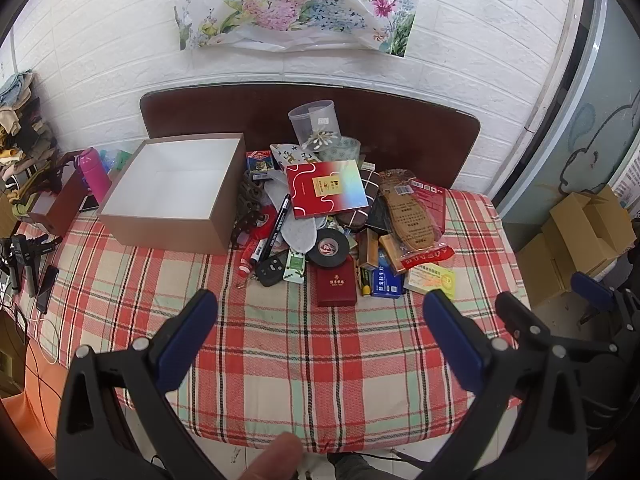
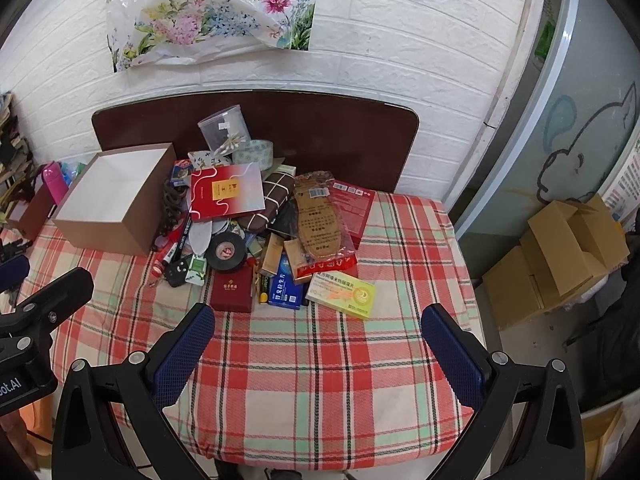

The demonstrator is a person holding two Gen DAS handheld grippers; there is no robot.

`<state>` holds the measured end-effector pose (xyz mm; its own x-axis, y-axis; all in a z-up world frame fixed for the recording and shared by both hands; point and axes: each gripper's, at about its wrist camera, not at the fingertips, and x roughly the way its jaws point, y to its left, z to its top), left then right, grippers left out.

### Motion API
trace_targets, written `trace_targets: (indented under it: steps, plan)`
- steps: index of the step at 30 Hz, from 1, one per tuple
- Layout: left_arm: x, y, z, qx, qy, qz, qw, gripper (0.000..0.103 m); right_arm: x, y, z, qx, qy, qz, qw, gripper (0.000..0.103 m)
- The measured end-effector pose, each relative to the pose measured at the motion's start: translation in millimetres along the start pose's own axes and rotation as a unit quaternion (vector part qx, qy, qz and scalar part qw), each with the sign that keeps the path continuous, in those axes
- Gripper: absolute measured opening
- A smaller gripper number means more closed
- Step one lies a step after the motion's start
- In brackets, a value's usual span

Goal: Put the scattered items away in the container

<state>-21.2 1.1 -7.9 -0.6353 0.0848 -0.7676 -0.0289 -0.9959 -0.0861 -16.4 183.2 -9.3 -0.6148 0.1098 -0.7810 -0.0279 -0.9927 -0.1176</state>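
Note:
An open brown box (image 1: pixel 176 188) with a white inside stands at the table's left back; it also shows in the right wrist view (image 2: pixel 116 196). To its right lies a pile: a red booklet (image 1: pixel 326 188), black tape roll (image 1: pixel 330 246), dark red case (image 1: pixel 337 284), insoles (image 1: pixel 412 212), yellow-green packet (image 2: pixel 342 292), markers (image 1: pixel 276 232). My left gripper (image 1: pixel 320 310) is open and empty above the near table. My right gripper (image 2: pixel 318 322) is open and empty, also short of the pile.
The table has a red plaid cloth (image 1: pixel 280 344) and a dark headboard (image 1: pixel 400 128) behind. A pink bottle (image 1: pixel 94 174) and a small brown box (image 1: pixel 60 204) stand left. Cardboard boxes (image 2: pixel 560 256) sit on the floor at right. Phones and cables (image 1: pixel 44 288) lie at the left edge.

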Motion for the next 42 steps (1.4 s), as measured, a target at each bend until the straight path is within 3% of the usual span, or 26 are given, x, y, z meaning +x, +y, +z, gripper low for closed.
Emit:
trace_targets:
  steps: [10, 18, 20, 31, 42]
  plan:
    - [14, -1, 5, -0.003, 0.01, 0.001, 0.9999, 0.103, 13, 2, 6, -0.002, 0.011, -0.001, 1.0, 0.103]
    - [36, 3, 12, -0.01, 0.015, 0.029, 0.9994, 0.103, 36, 0, 17, -0.005, 0.02, 0.018, 1.0, 0.103]
    - [46, 6, 14, -0.028, 0.023, 0.047, 0.9982, 0.103, 45, -1, 21, -0.004, 0.02, 0.027, 0.999, 0.103]
    - [127, 14, 20, -0.044, 0.08, 0.065, 0.9937, 0.102, 120, -7, 36, -0.014, 0.041, 0.08, 0.996, 0.103]
    - [190, 32, 65, -0.088, 0.097, 0.078, 0.9883, 0.099, 195, 19, 82, -0.078, 0.041, 0.152, 0.985, 0.103]
